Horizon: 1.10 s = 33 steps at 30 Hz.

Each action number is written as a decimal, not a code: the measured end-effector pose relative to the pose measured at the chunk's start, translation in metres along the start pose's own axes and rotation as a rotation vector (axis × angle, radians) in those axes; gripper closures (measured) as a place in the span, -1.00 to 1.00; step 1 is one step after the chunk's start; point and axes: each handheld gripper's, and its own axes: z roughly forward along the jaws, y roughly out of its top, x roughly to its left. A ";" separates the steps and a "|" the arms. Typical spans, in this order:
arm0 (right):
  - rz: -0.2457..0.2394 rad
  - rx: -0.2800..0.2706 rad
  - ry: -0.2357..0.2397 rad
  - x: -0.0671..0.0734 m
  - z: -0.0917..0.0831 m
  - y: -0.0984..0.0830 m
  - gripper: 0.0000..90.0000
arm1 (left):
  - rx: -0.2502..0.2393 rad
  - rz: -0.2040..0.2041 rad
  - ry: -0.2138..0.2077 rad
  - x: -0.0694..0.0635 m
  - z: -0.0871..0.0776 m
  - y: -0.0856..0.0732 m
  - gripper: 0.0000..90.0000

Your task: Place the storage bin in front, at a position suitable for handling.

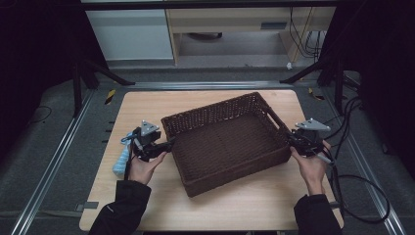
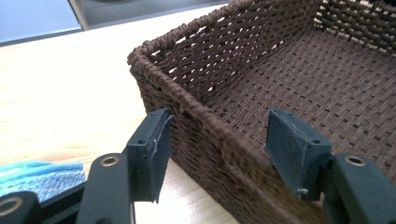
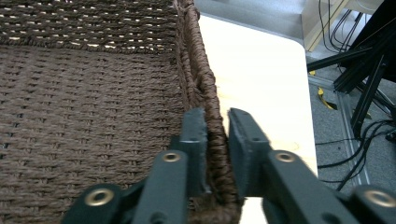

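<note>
The dark brown rectangular woven wicker basket (image 1: 227, 142) sits mid-worktop (image 1: 147, 105), angled. The right gripper (image 3: 217, 135) is clamped on its right rim; the left gripper (image 2: 217, 144) straddles the left rim, jaws wide and not touching.

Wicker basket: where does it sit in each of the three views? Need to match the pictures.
High view: the wicker basket lies mid-table, between the left gripper and the right gripper.
Left gripper view: upper right, its near wall running between the open jaws of that gripper.
Right gripper view: left and centre, its rim clamped in the gripper.
Shared landmark: the basket's braided rim over the light wooden table.
</note>
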 end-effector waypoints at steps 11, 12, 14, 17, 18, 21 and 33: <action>0.006 0.014 0.057 0.011 -0.021 -0.012 0.75 | 0.020 0.010 -0.019 -0.010 -0.010 -0.012 -0.04; 0.006 0.014 0.057 0.011 -0.021 -0.012 0.75 | 0.021 0.016 -0.014 -0.010 -0.010 -0.012 -0.04; 0.001 0.021 0.063 0.012 -0.024 -0.012 0.72 | 0.022 0.013 -0.014 -0.009 -0.009 -0.012 0.04; -0.002 0.018 0.090 0.012 -0.027 -0.007 0.63 | 0.034 0.008 -0.034 -0.004 -0.006 -0.010 0.16; 0.006 0.001 0.106 0.012 -0.028 -0.005 0.60 | 0.035 0.006 -0.039 -0.002 -0.005 -0.009 0.18; -0.001 -0.024 0.131 0.014 -0.025 0.002 0.52 | 0.036 0.007 -0.020 0.005 -0.001 -0.006 0.25; -0.019 0.020 0.144 0.020 -0.001 0.004 0.74 | 0.025 -0.021 -0.009 0.015 0.000 -0.004 0.21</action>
